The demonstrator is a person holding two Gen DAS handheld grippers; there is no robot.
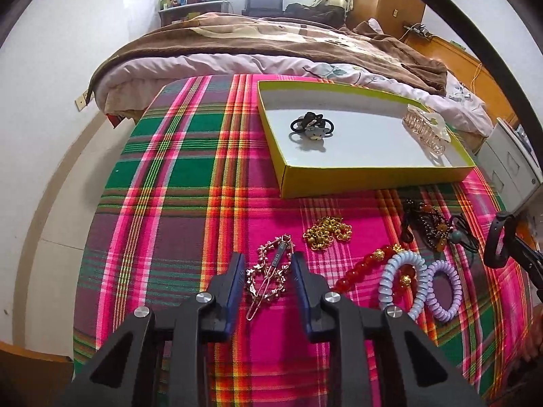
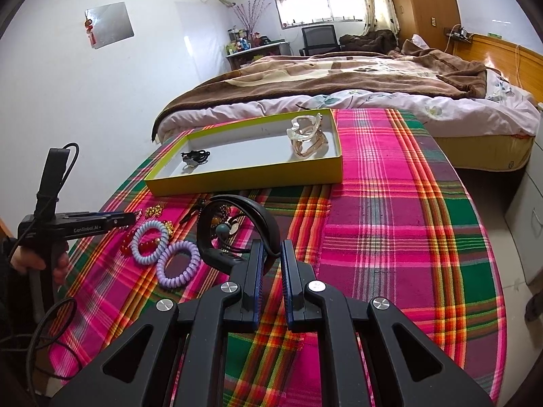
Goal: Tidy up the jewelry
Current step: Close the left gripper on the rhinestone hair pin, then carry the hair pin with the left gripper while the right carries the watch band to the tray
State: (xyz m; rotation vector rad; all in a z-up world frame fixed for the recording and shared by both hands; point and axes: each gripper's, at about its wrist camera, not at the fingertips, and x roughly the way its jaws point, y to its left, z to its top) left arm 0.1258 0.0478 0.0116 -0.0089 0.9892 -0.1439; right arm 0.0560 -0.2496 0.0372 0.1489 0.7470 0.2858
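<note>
My left gripper [image 1: 268, 261] is open, its fingers either side of a gold leaf-shaped hair clip [image 1: 269, 273] lying on the plaid cloth. My right gripper [image 2: 271, 251] is shut on a black headband [image 2: 237, 203], which arcs up above the table. The yellow-green tray [image 1: 373, 173] holds a black hair tie with a grey bear [image 1: 310, 125] and a clear claw clip [image 1: 424, 127]. On the cloth lie a gold chain [image 1: 327, 232], a red bead bracelet [image 1: 366, 268], a blue coil tie [image 1: 404, 281], a purple coil tie [image 1: 443, 291] and a dark bead necklace [image 1: 431, 225].
The round table's plaid cloth [image 2: 407, 237] stretches to the right of the tray [image 2: 244, 176]. A bed with a brown blanket [image 2: 339, 74] lies behind the table. A white drawer unit [image 1: 509, 162] stands at the right. The left gripper's body [image 2: 78, 225] shows in the right wrist view.
</note>
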